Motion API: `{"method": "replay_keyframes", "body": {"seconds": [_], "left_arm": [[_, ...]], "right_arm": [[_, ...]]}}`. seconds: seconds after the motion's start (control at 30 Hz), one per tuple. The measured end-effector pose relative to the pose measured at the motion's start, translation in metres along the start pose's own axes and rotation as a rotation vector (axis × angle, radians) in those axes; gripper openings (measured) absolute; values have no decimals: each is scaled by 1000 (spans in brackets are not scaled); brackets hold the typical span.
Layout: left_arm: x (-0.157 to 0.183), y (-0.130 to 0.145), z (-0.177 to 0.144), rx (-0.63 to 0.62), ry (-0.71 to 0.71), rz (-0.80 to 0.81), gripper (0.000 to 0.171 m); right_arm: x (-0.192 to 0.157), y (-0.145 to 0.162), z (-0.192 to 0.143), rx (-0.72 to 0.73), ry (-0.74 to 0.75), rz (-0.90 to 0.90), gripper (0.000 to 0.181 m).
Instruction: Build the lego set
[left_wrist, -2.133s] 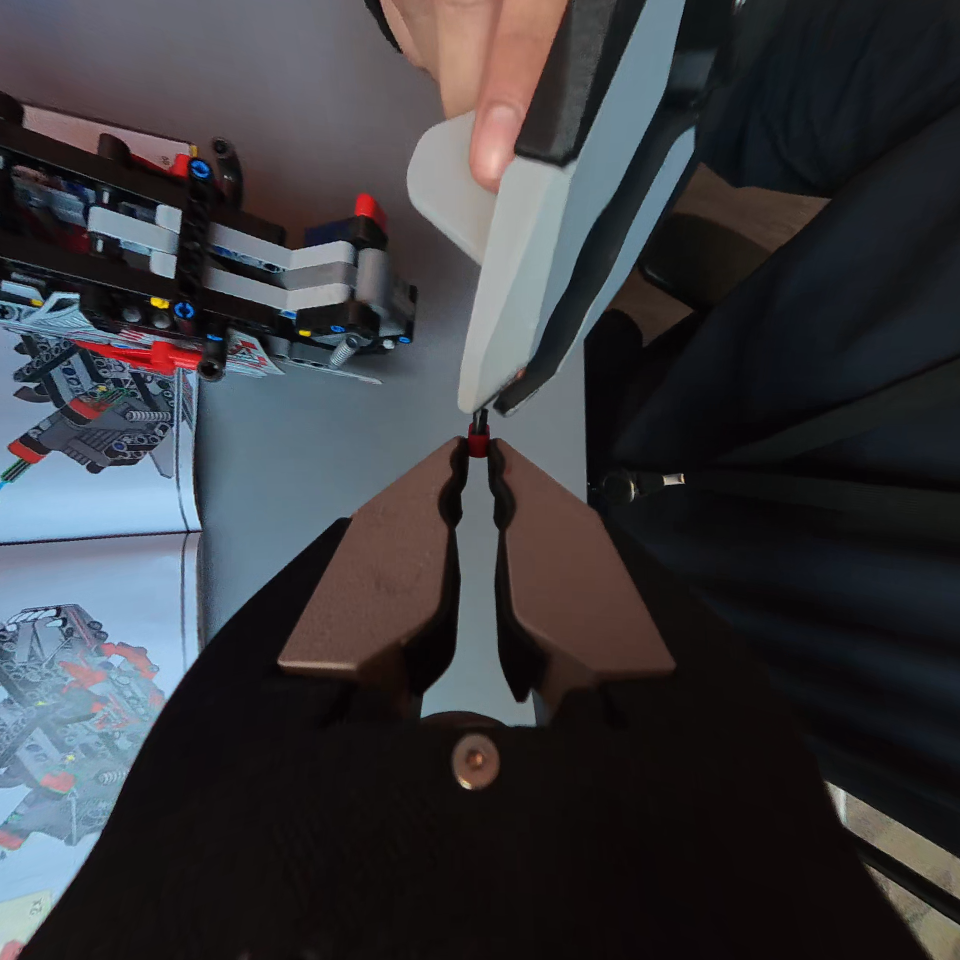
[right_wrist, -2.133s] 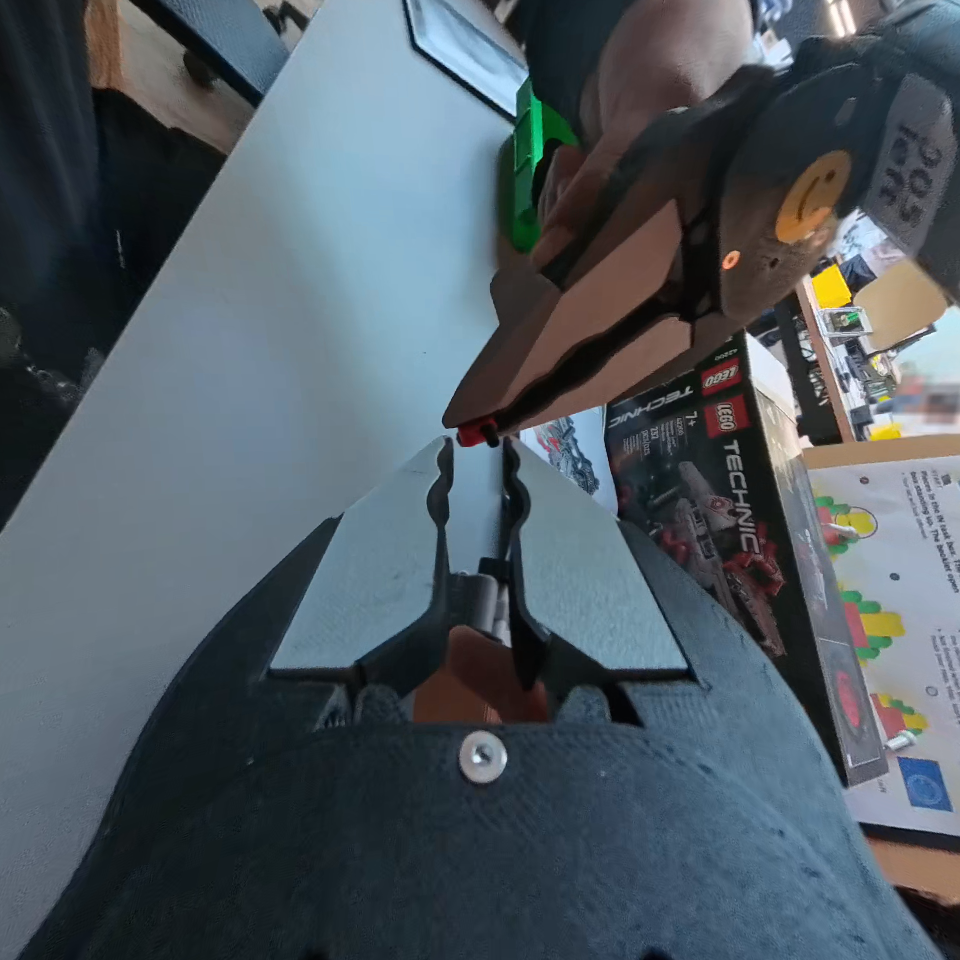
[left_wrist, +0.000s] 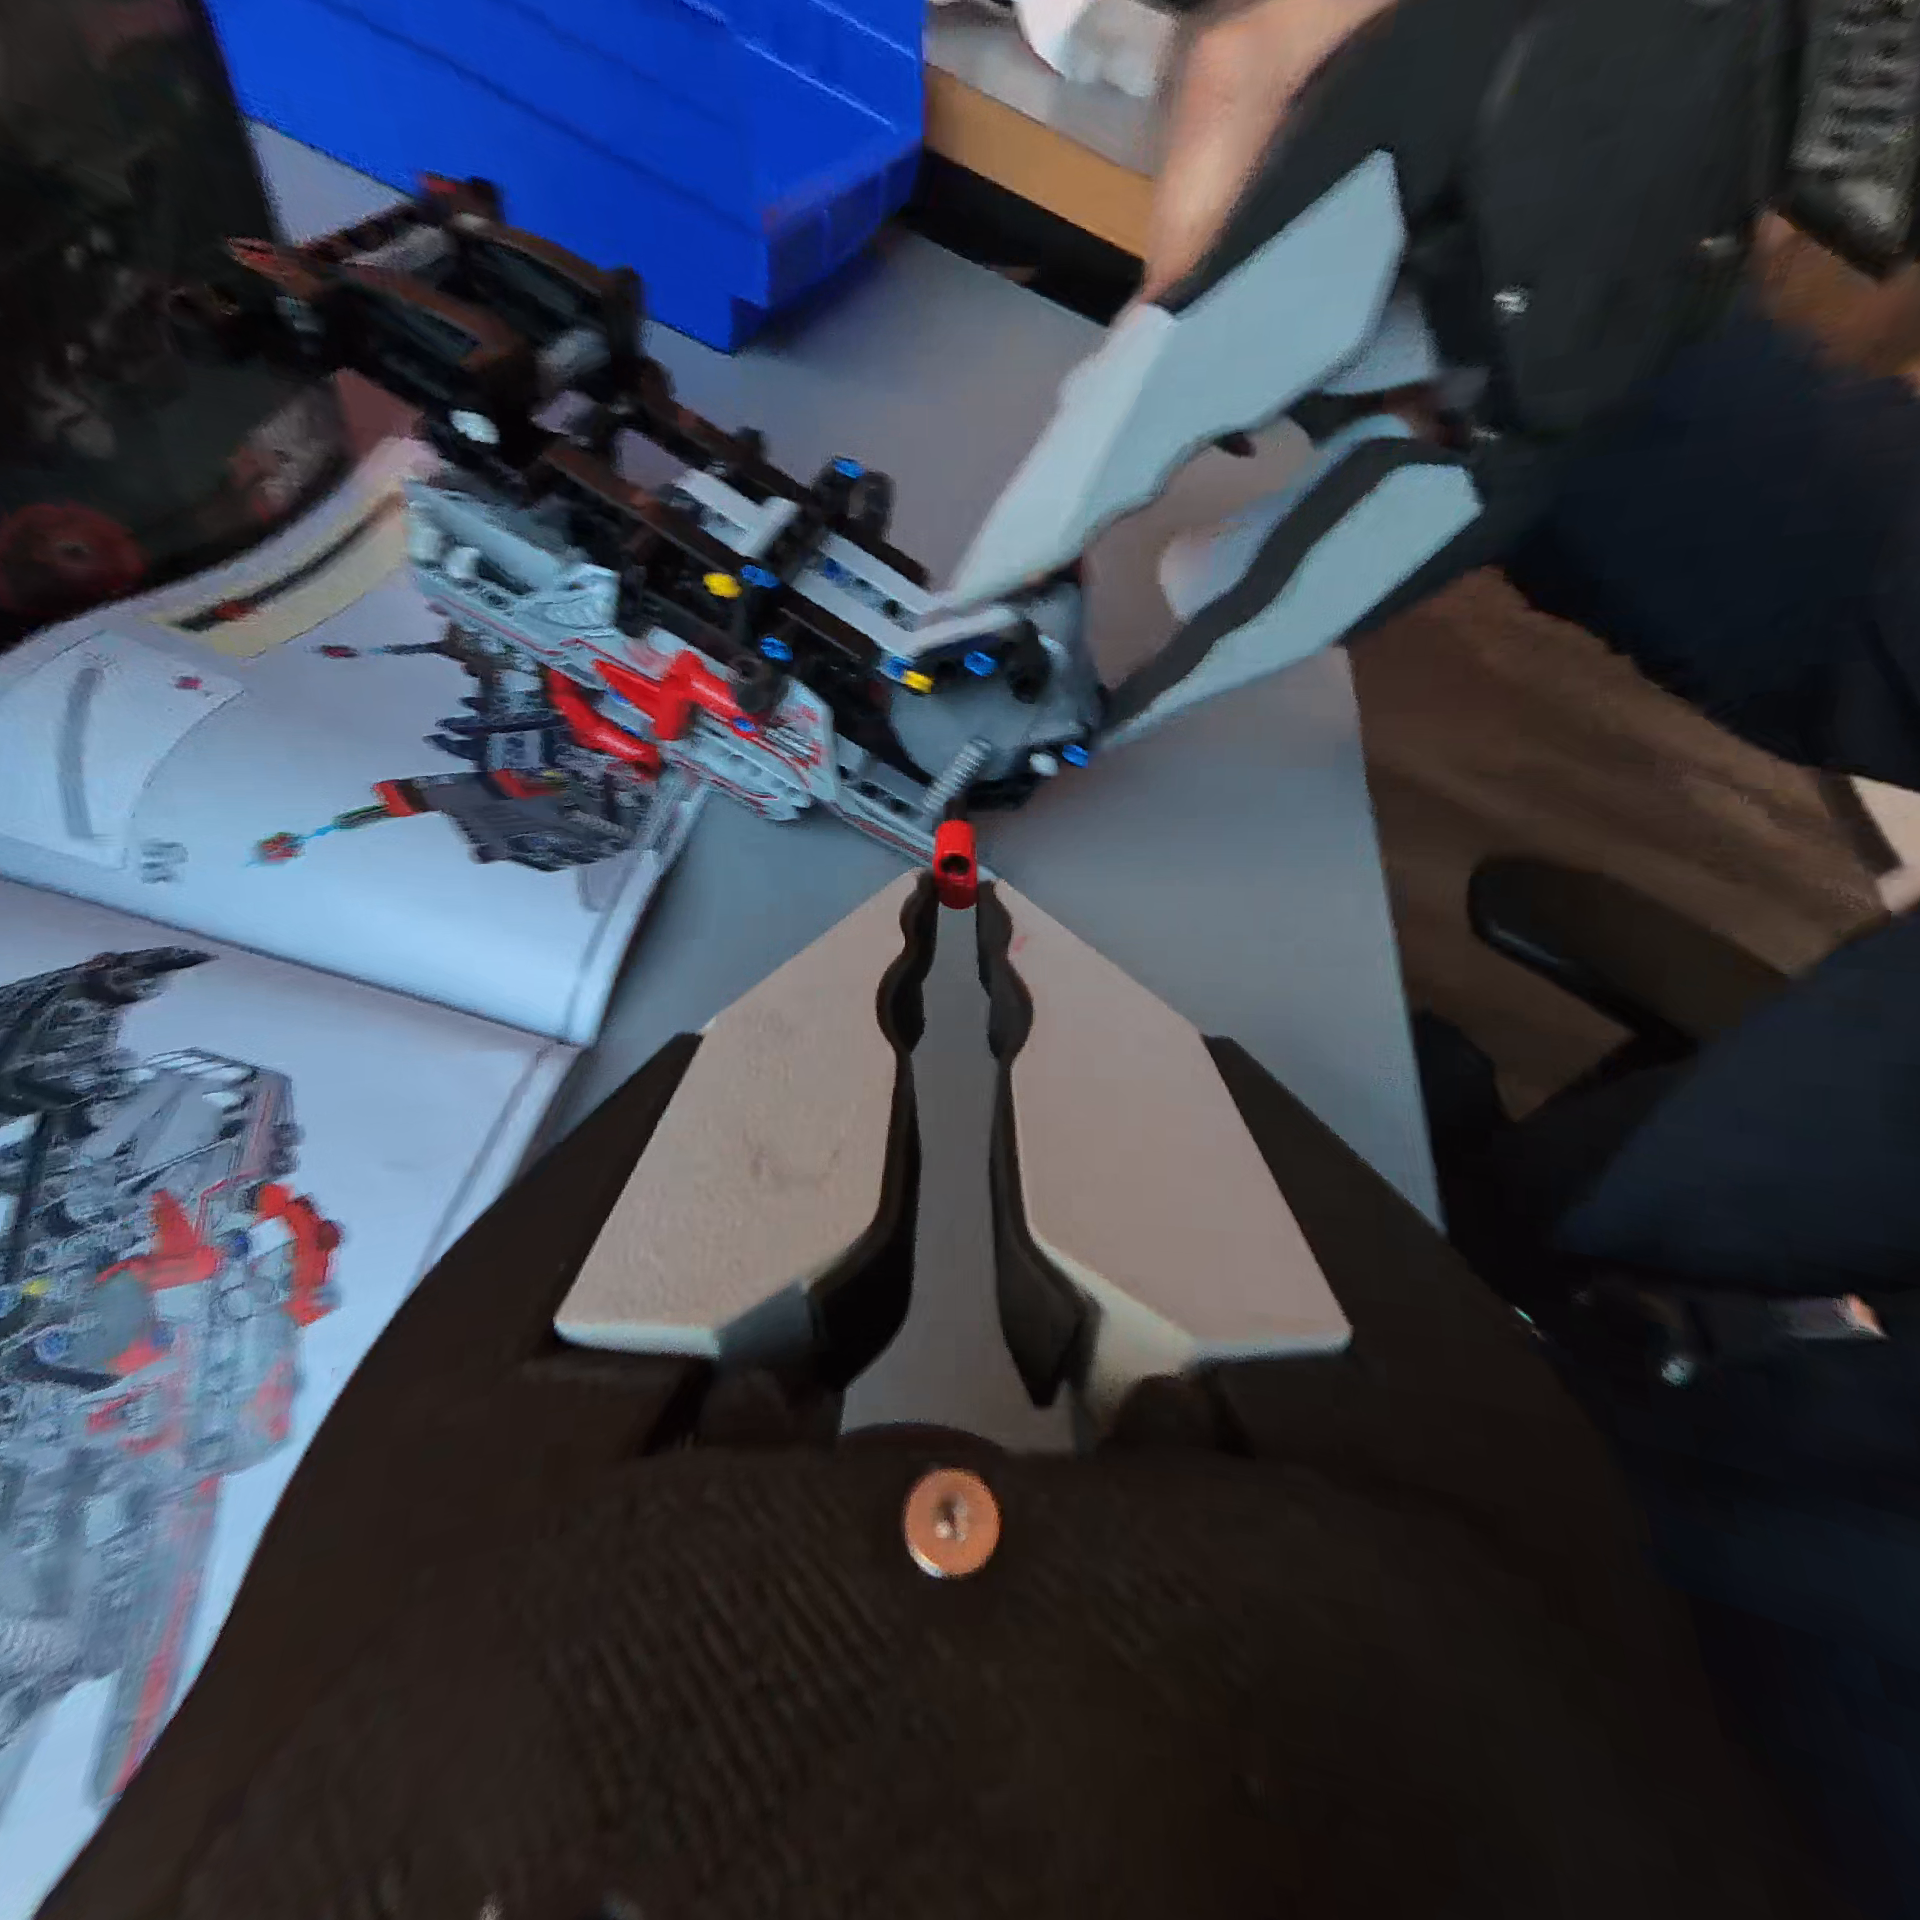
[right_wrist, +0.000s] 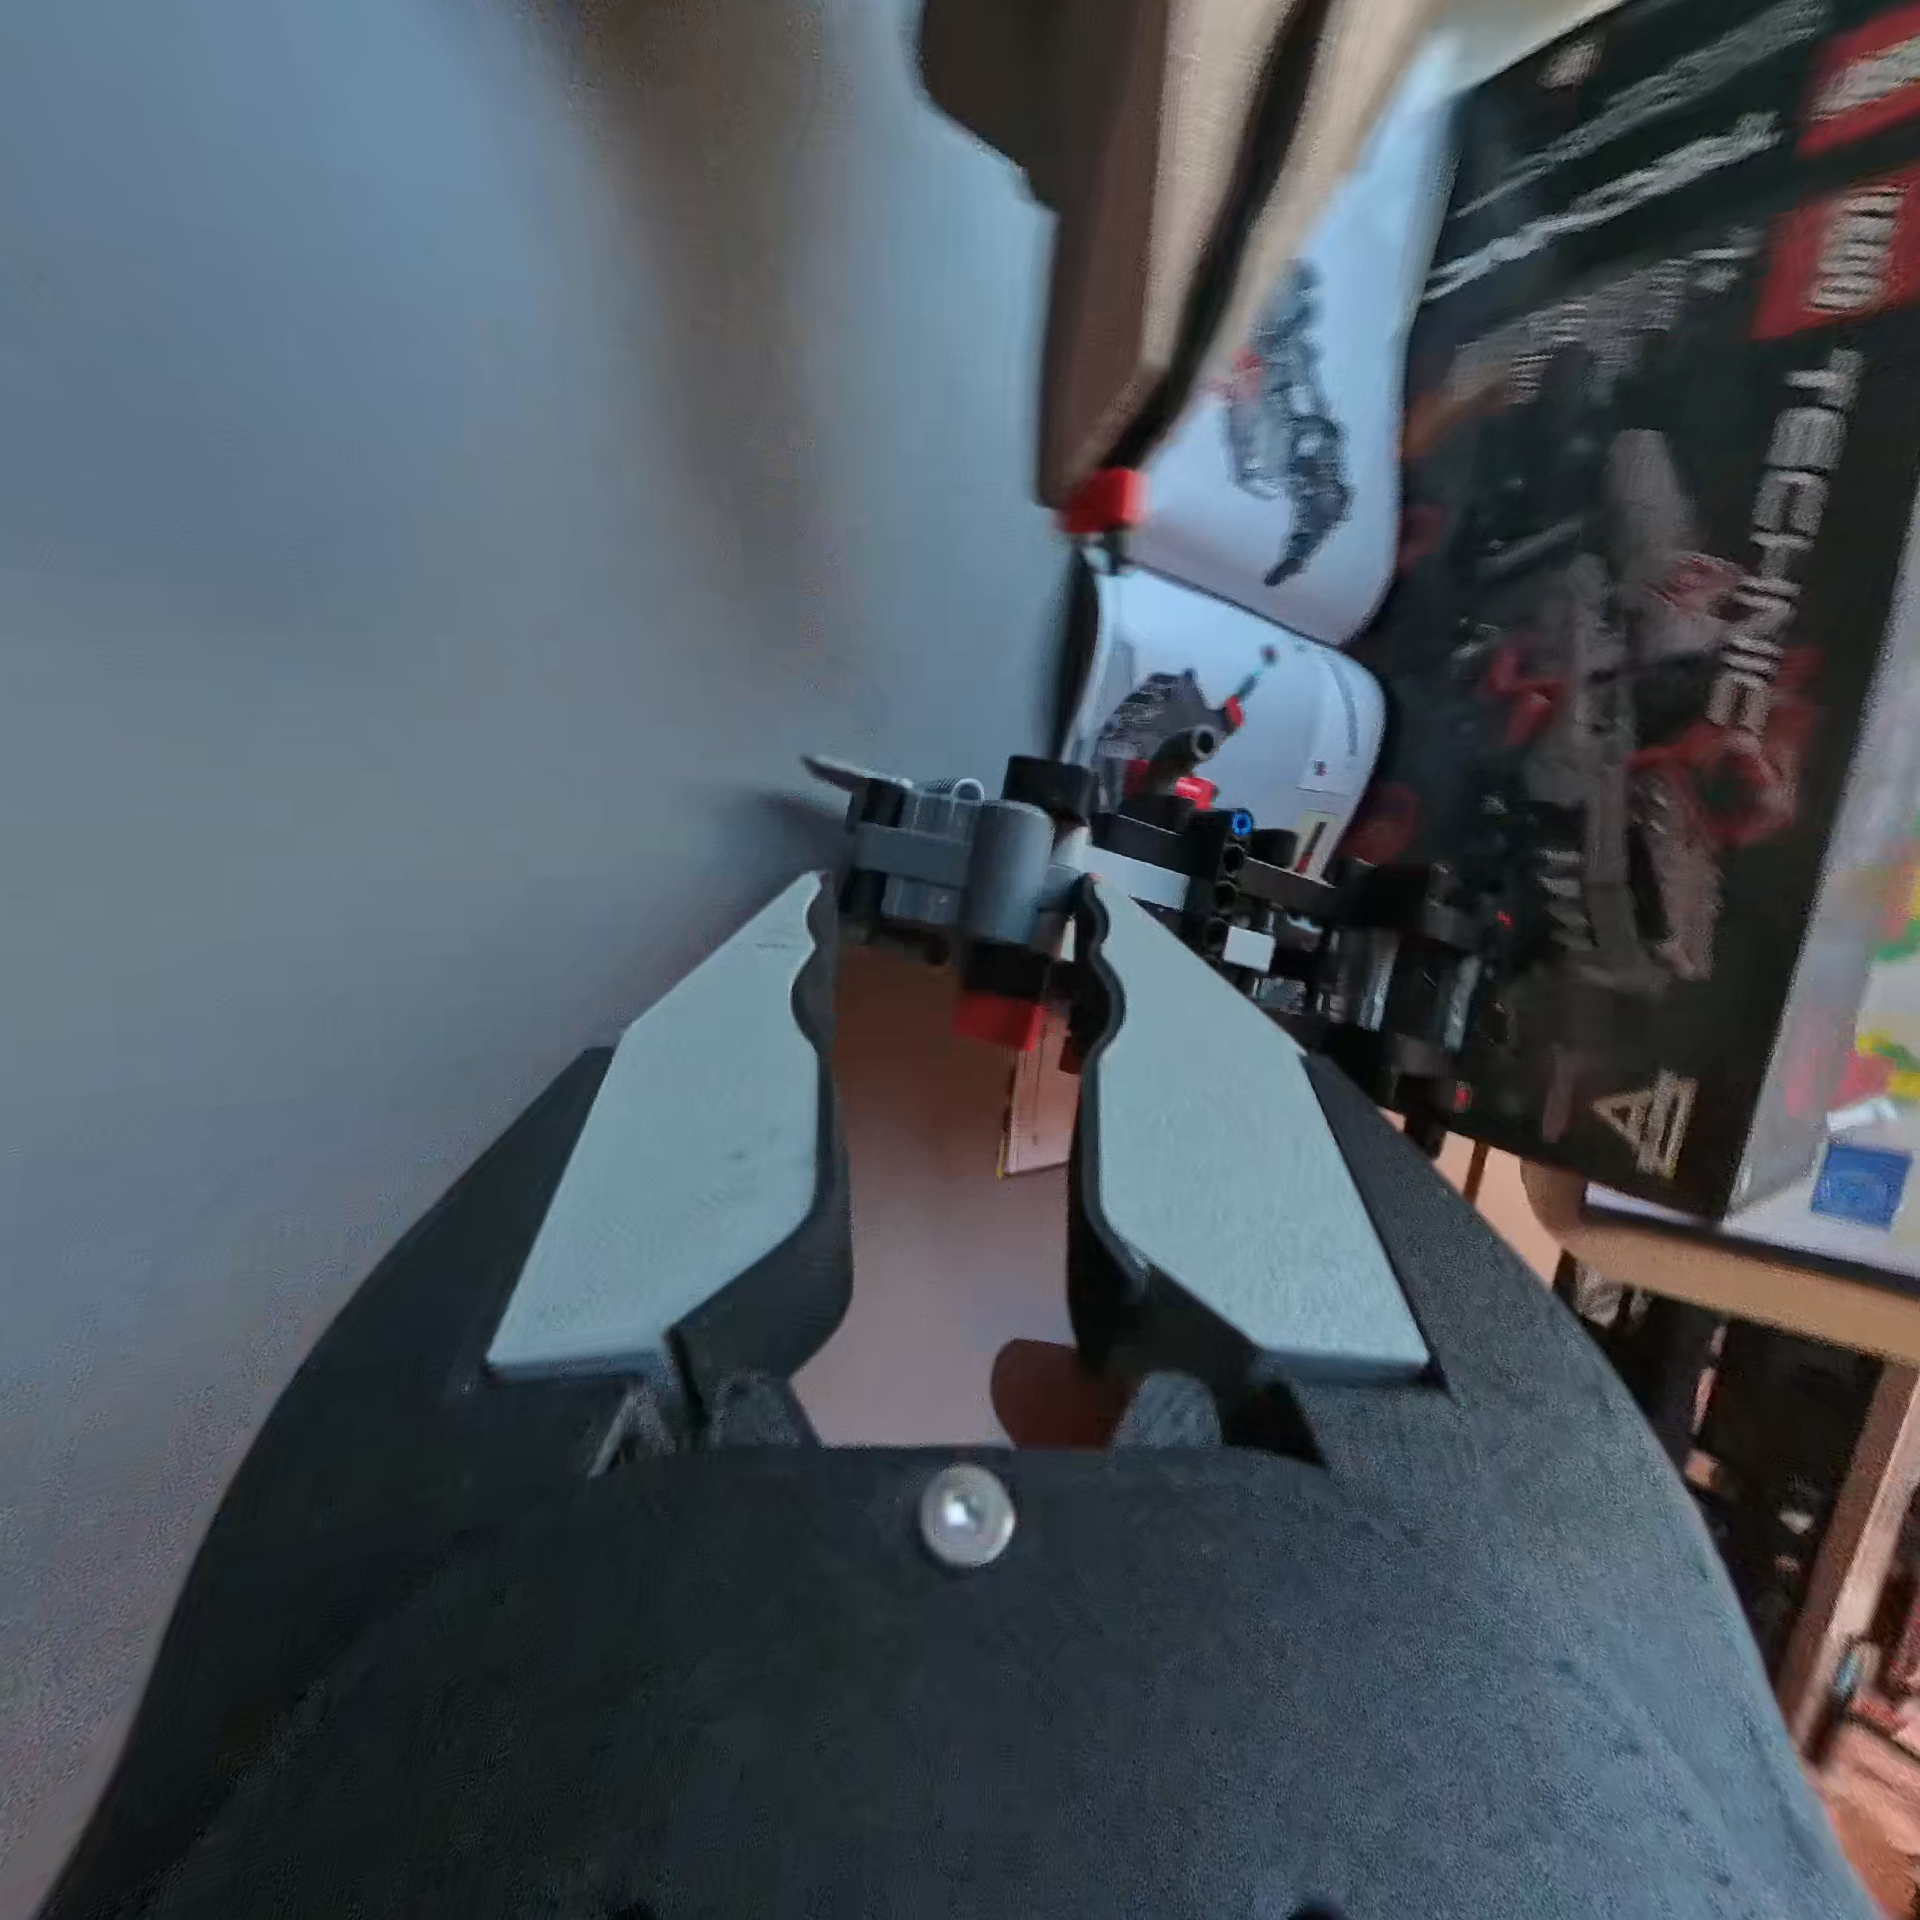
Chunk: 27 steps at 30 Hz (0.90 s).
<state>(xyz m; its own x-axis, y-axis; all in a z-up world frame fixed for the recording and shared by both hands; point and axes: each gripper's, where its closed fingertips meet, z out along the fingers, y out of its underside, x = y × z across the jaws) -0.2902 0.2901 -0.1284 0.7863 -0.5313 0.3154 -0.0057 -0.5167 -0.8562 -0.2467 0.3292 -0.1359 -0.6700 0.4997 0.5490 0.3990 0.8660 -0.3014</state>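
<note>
My left gripper (left_wrist: 954, 885) is shut on a small red connector piece (left_wrist: 954, 860), held just in front of the near end of the black, grey and red lego model (left_wrist: 665, 613). My right gripper (right_wrist: 956, 902) has its grey fingers (right_wrist: 707, 1122) closed around the model's grey end (right_wrist: 997, 862). In the left wrist view the right gripper (left_wrist: 1049, 655) reaches in from the upper right onto that end. In the right wrist view the left gripper (right_wrist: 1101, 483) comes in from above with the red piece (right_wrist: 1107, 501).
An open instruction booklet (left_wrist: 312, 790) lies on the grey table (left_wrist: 1164, 935) left of the model. A blue bin (left_wrist: 623, 135) stands behind it. The lego box (right_wrist: 1610, 644) stands at the right of the right wrist view. The table edge and a chair are at the right.
The right gripper has left the red piece, moved to the model and closed on its end. The left gripper still holds the red piece and has come near the model.
</note>
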Motion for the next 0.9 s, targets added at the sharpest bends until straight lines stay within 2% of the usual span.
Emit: {"method": "replay_keyframes", "body": {"seconds": [0.1,0.17,0.23,0.33,0.4,0.47,0.5,0.57,0.63,0.7,0.77,0.83,0.9], "left_arm": [[-29,-9,2,28,-78,-57,4],[-39,-19,7,57,-92,-89,4],[-41,-30,13,89,-89,-80,4],[-40,-39,21,96,-74,-54,4],[-37,-41,25,75,-62,-31,4],[-31,-47,29,65,-48,-3,4],[-25,-51,31,67,-31,13,4],[-9,-53,34,37,8,64,4],[5,-51,34,4,1,177,4],[18,-46,33,-17,-31,328,4],[22,-35,32,-66,-129,449,4],[30,-30,30,-53,-226,511,4],[40,-28,31,-12,-313,518,4]], "right_arm": [[4,4,0,-122,-72,-82,42],[6,0,5,-60,6,27,41],[2,-8,7,147,167,262,42],[0,9,-9,343,431,715,41],[-8,28,-19,368,498,1046,41],[-18,32,-28,402,505,1250,40],[-25,27,-27,412,452,1304,40],[-46,16,-17,365,238,1332,34],[-65,-1,-16,388,52,1306,33],[-81,-5,-20,360,-53,1277,33],[-73,4,-40,384,43,1251,32],[-61,11,-60,425,147,1253,30],[-56,-2,-67,520,115,1305,34]]}}
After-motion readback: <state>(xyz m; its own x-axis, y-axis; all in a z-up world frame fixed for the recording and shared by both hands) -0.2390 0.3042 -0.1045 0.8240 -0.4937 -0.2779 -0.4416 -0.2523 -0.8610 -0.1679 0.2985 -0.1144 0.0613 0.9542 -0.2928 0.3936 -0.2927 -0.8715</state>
